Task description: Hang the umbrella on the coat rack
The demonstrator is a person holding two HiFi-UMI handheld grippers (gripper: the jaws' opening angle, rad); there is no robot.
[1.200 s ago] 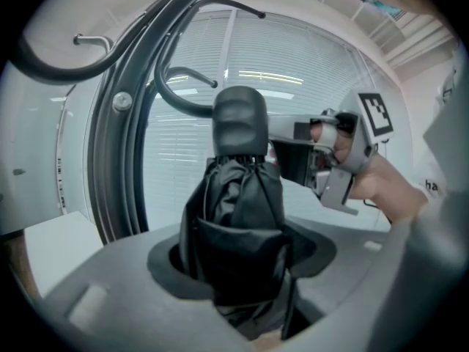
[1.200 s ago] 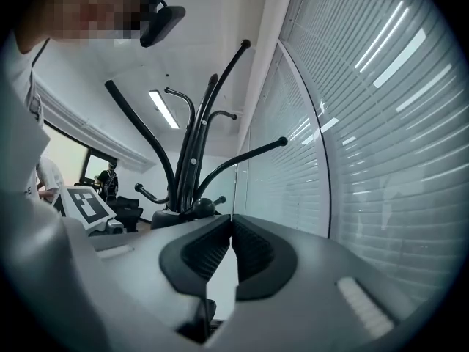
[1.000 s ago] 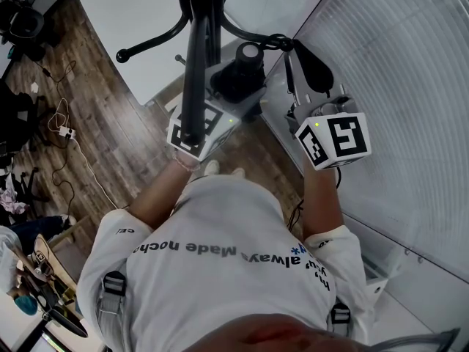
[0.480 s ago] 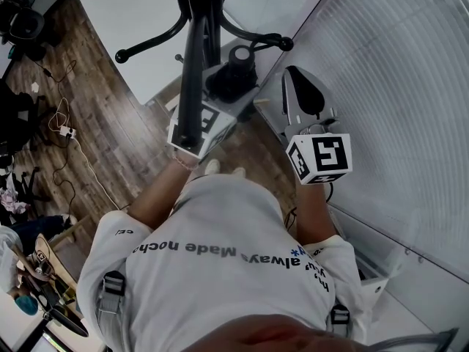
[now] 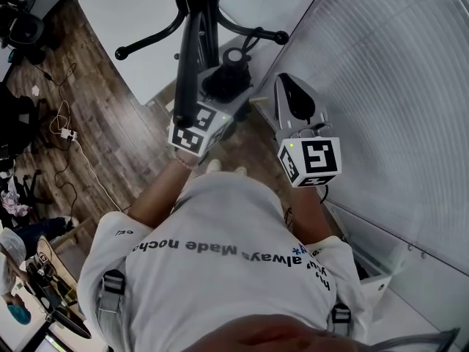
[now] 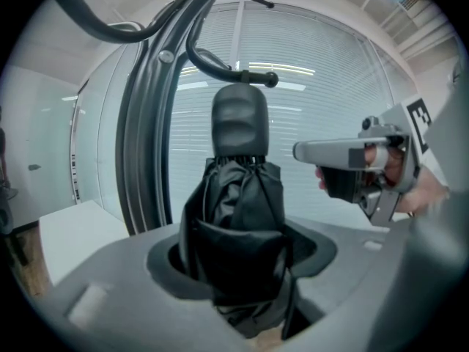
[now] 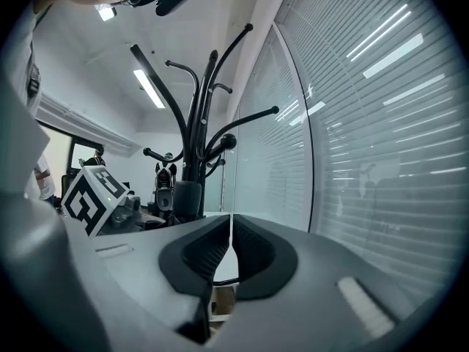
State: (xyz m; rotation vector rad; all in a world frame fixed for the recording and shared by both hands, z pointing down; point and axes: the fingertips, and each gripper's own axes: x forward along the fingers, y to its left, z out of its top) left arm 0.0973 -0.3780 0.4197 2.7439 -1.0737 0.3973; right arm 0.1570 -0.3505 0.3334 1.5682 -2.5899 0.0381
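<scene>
A folded black umbrella (image 6: 238, 218) stands upright between my left gripper's (image 6: 238, 262) jaws, which are shut on its fabric body; its rounded handle (image 6: 239, 127) points up. In the head view the umbrella (image 5: 233, 68) rises just beyond the left gripper (image 5: 220, 94), close to the black coat rack's pole (image 5: 192, 50). A curved rack hook (image 6: 234, 68) hangs above and behind the handle. My right gripper (image 7: 231, 251) is shut with nothing in it. It hovers to the right of the umbrella (image 5: 293, 97), level with the handle (image 6: 308, 151).
A glass wall with slatted blinds (image 5: 396, 86) runs along the right, close to the right gripper. The rack's branching hooks (image 7: 209, 108) spread overhead. A white panel (image 5: 139, 20) lies behind the rack, and cables (image 5: 66, 134) trail on the wooden floor at left.
The right gripper has dropped away from the rack hook and come nearer to the person. The left gripper with the umbrella has sunk slightly too.
</scene>
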